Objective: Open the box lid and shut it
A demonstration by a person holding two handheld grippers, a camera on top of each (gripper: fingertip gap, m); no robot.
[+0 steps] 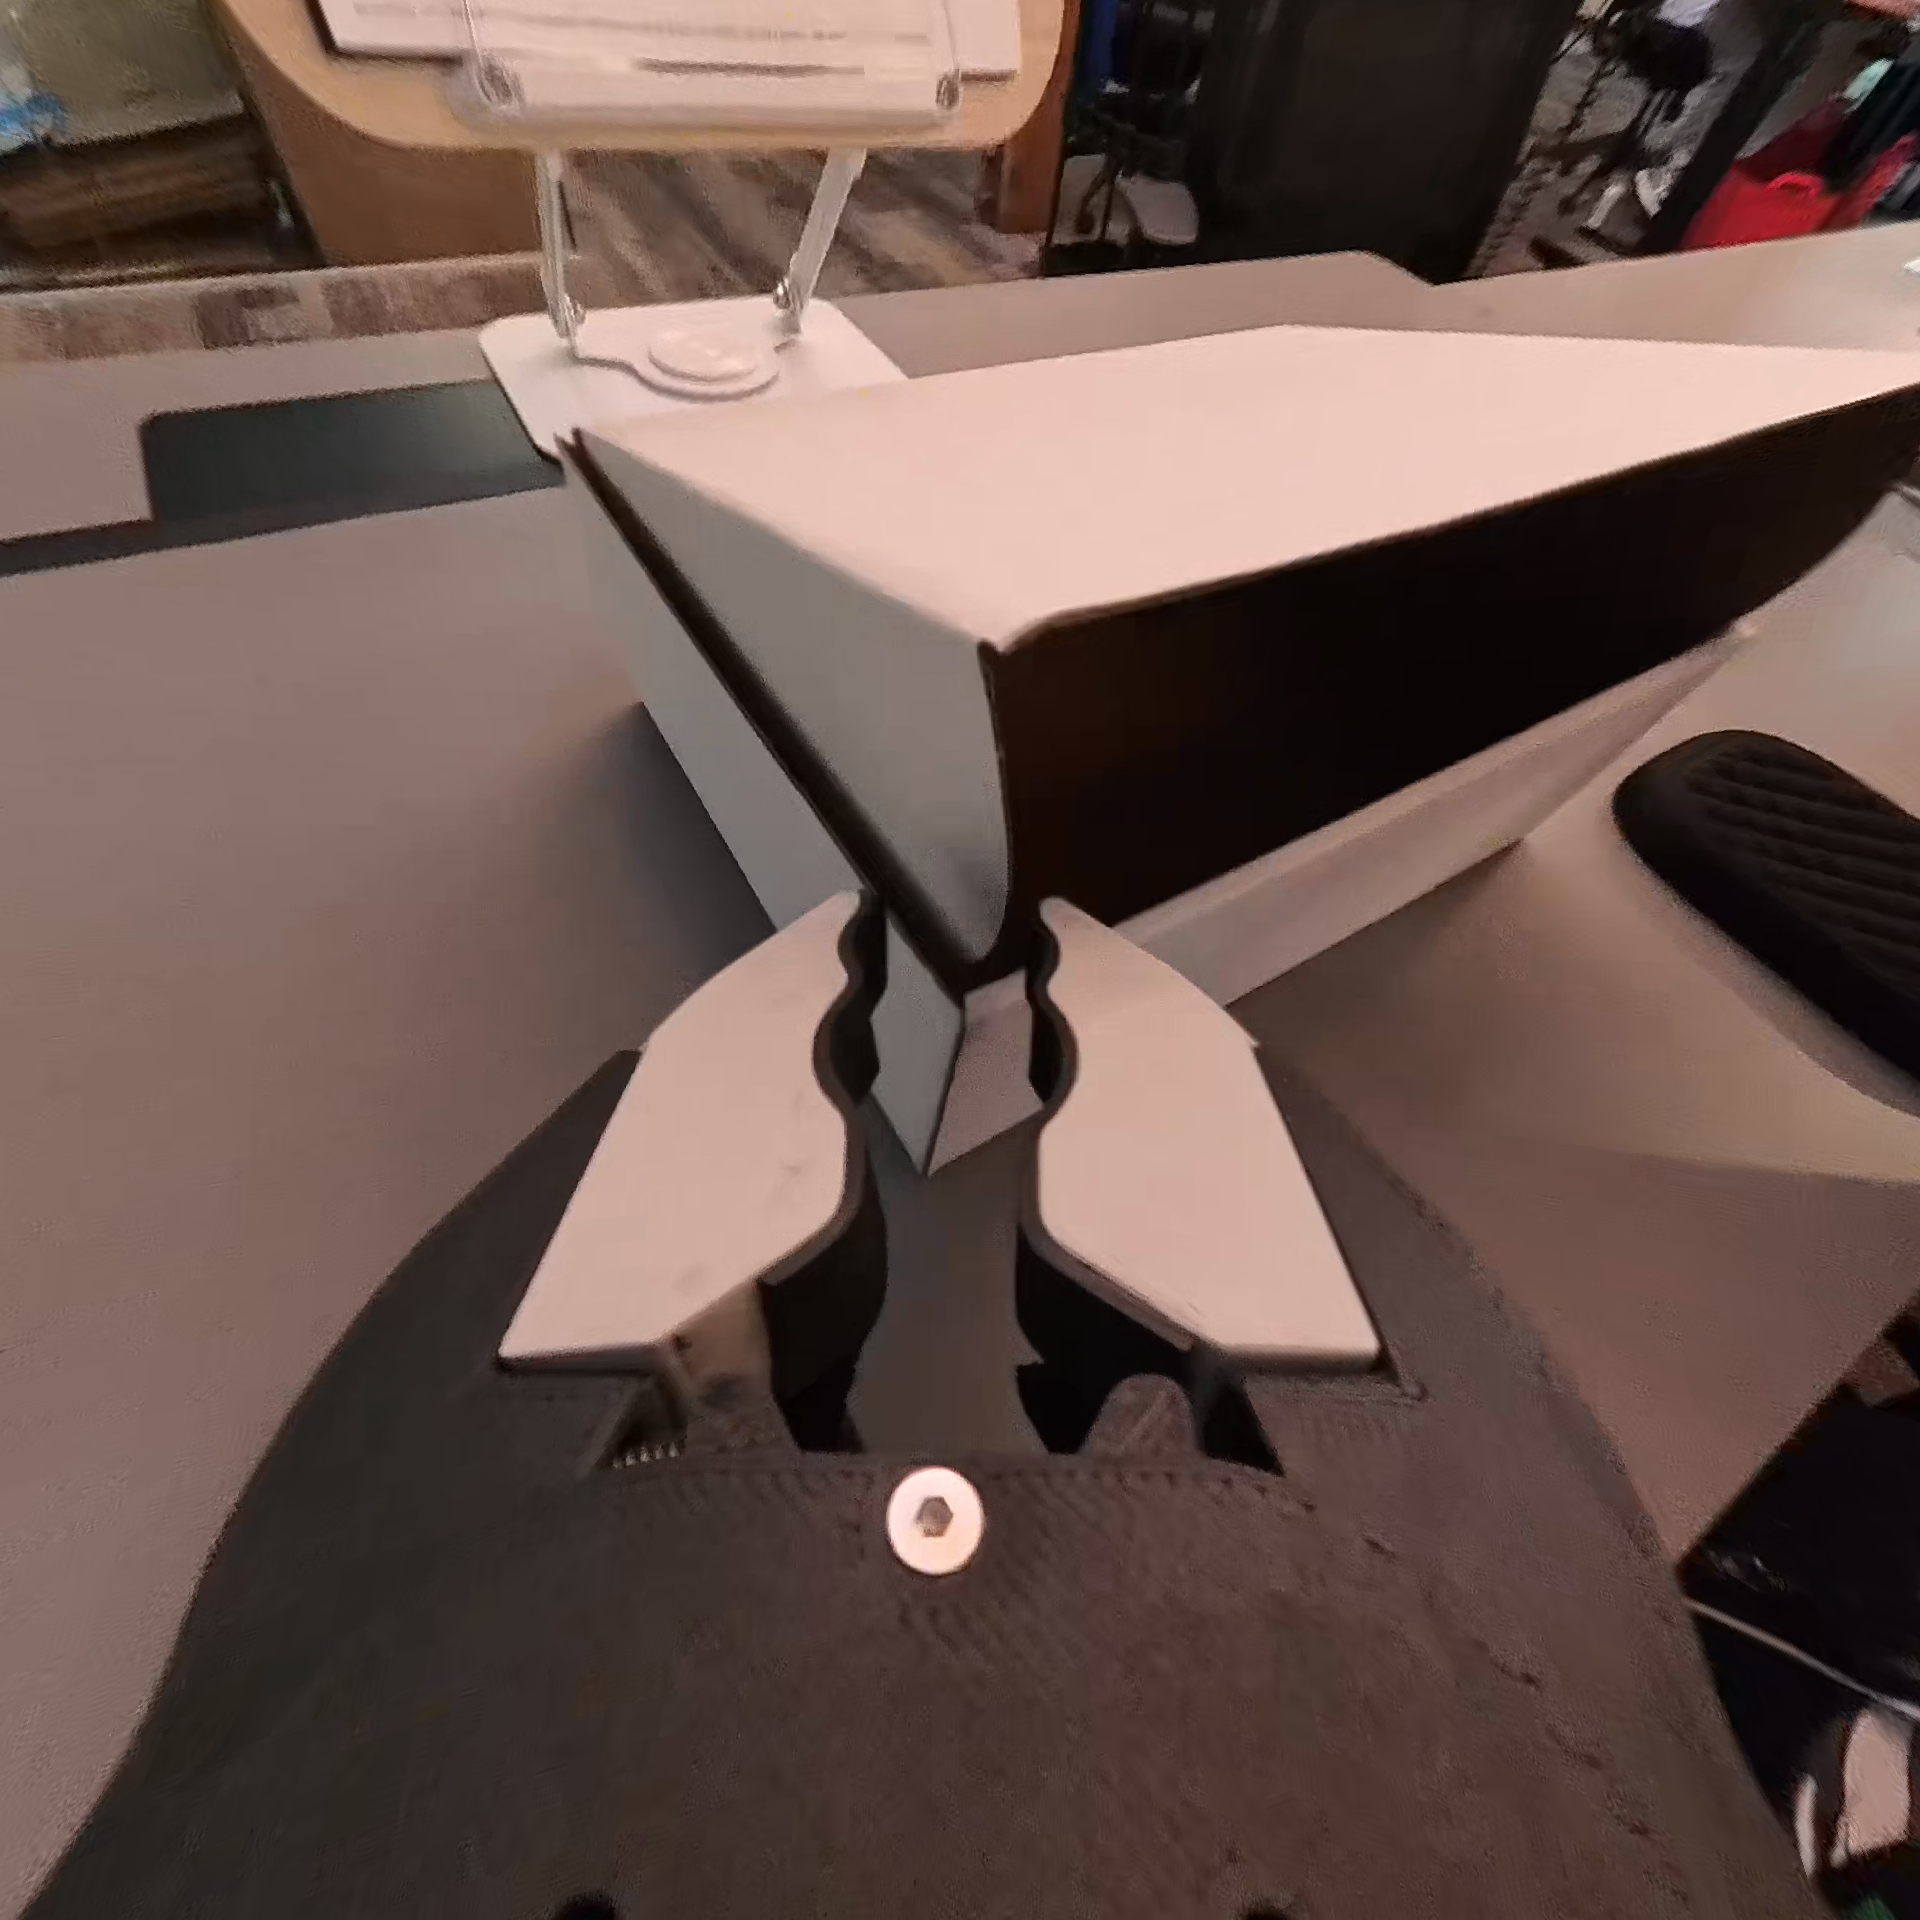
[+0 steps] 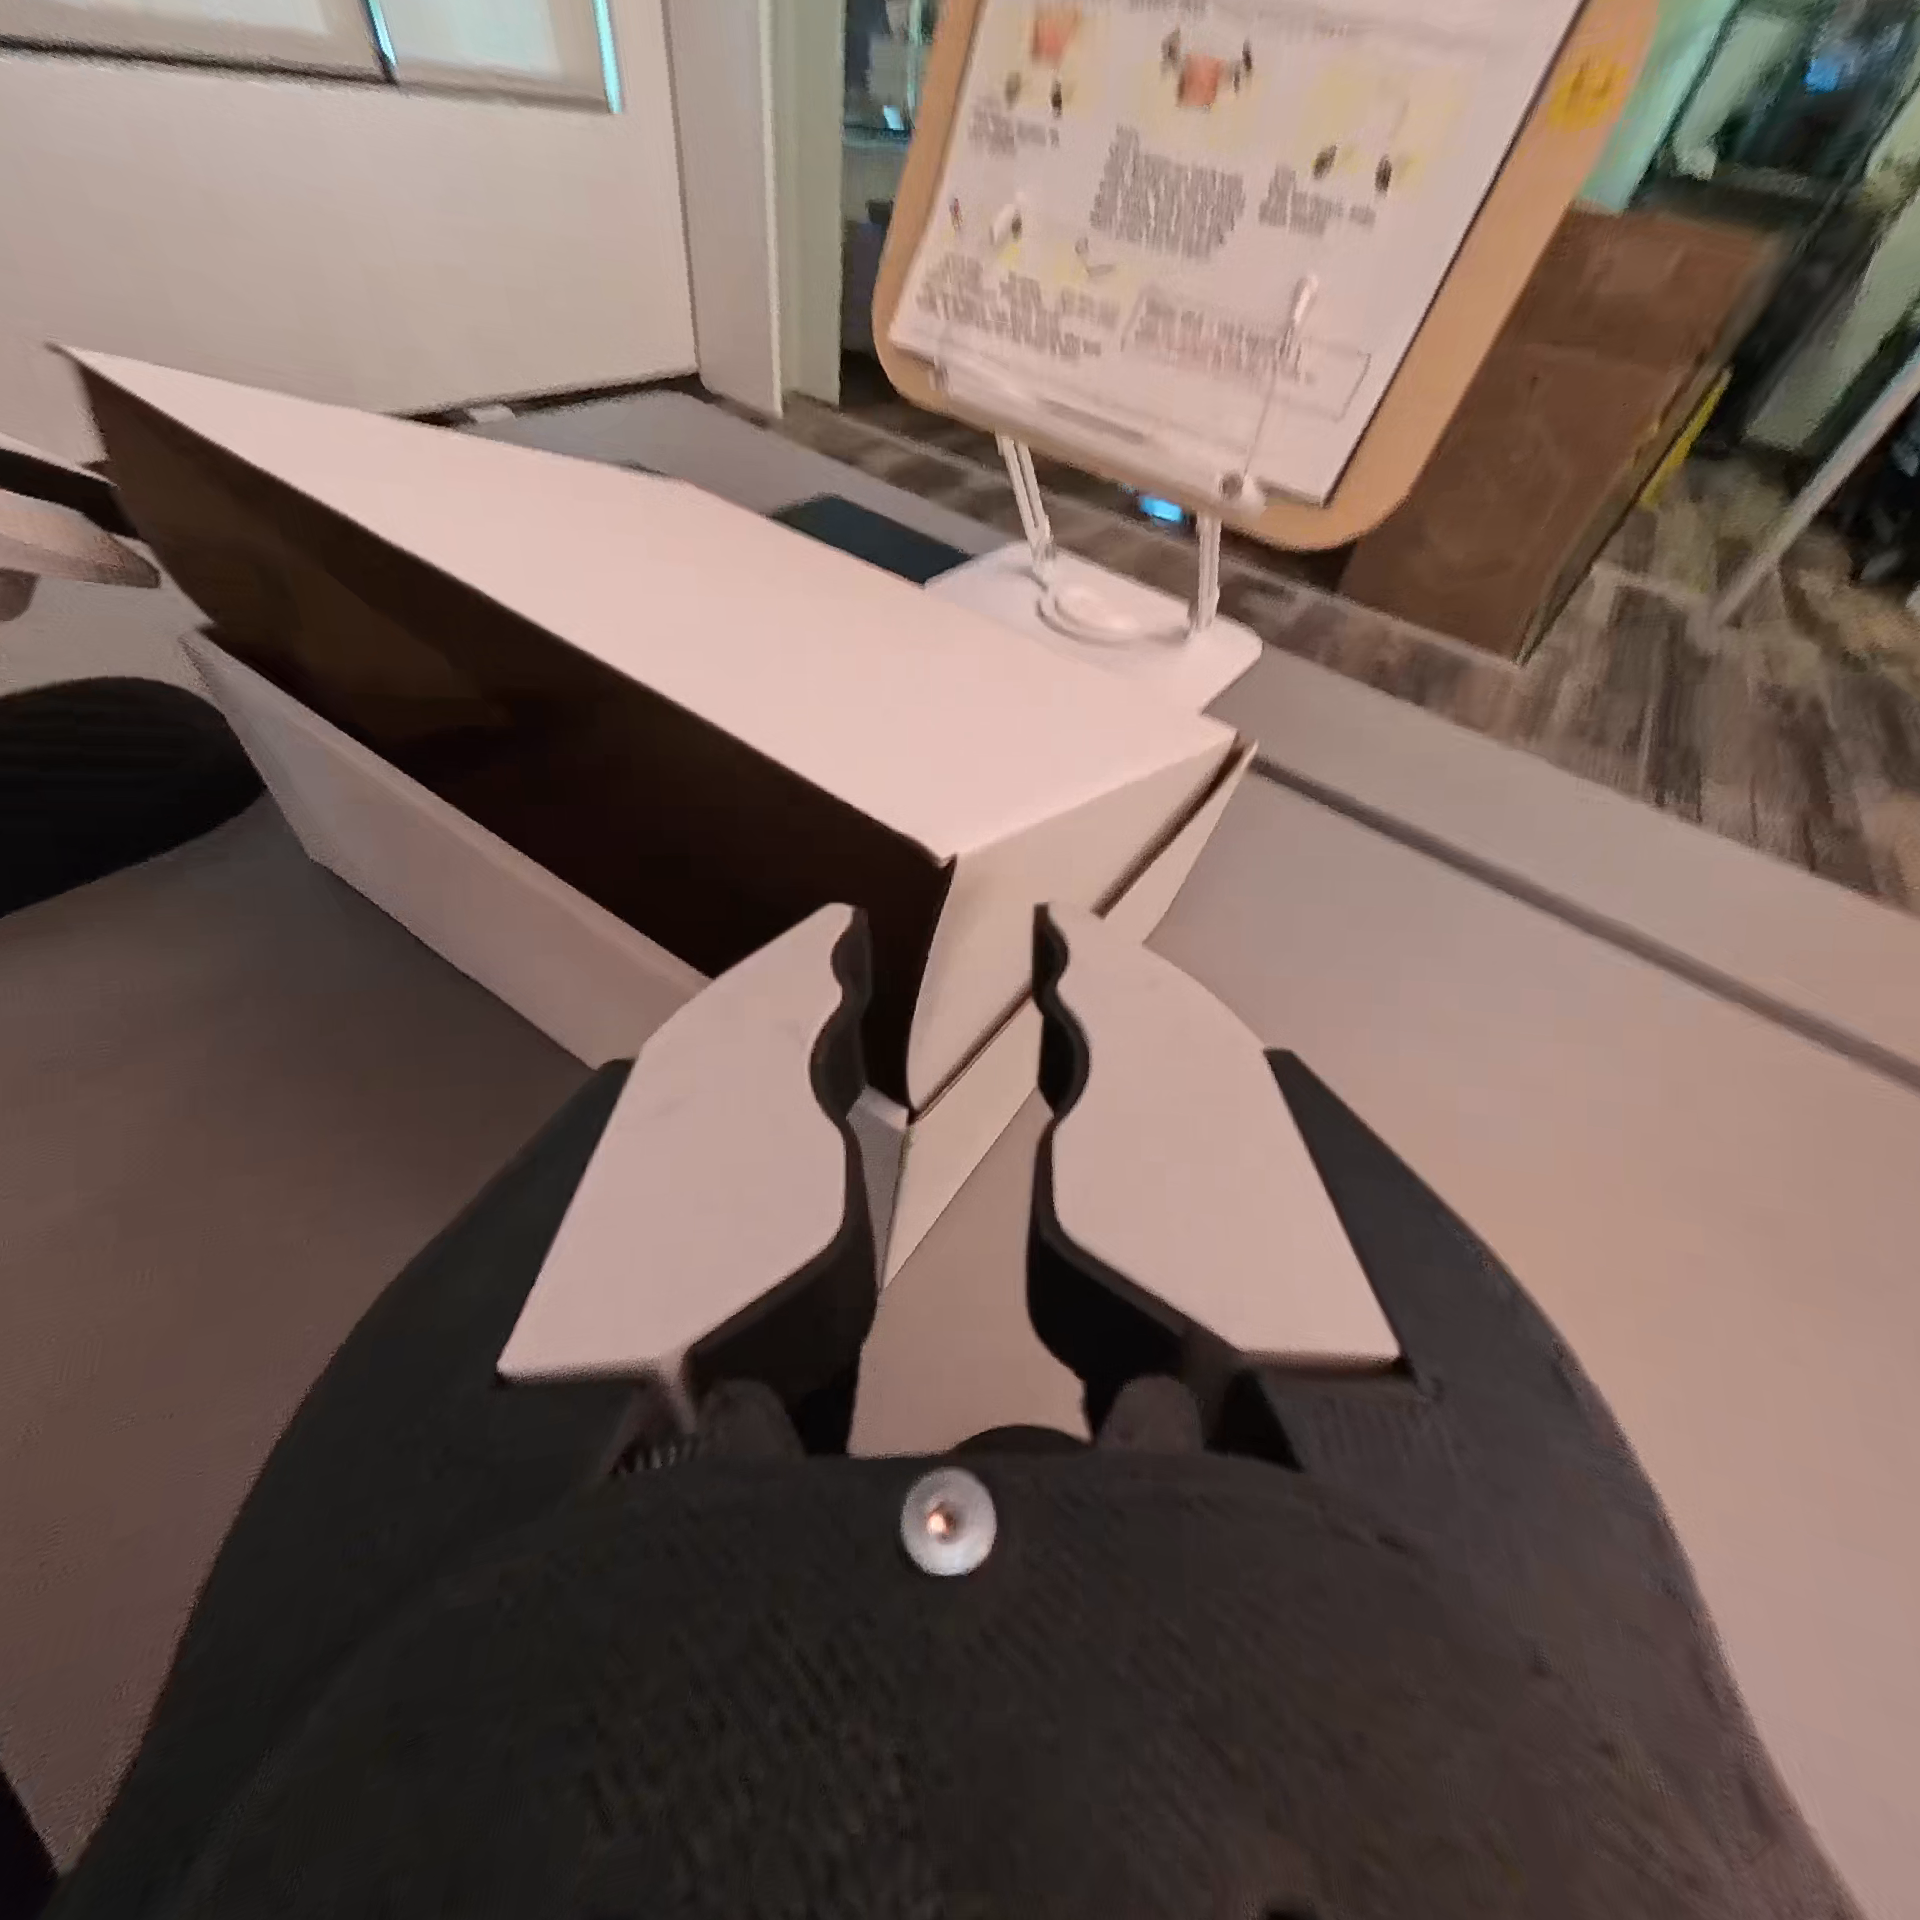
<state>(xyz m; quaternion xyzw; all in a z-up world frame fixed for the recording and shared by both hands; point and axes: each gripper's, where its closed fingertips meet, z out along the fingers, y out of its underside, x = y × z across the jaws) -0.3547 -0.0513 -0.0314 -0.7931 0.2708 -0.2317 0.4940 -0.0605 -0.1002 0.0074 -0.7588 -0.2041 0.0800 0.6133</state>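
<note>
Your left gripper (image 1: 951, 935) has its jaws narrowed around the near left corner of the white lid (image 1: 1091, 499), pinching its corner flap. Your right gripper (image 2: 945, 935) does the same at the near right corner, jaws closed in on the lid's side flap. The lid is raised at the front, tilted up off the white box (image 2: 436, 852), whose dark inside shows in the gap. The box sits on the grey table (image 1: 312, 779). Just behind it stands a clear document stand (image 2: 1122, 582) holding a wooden-framed instruction board (image 2: 1247, 208).
</note>
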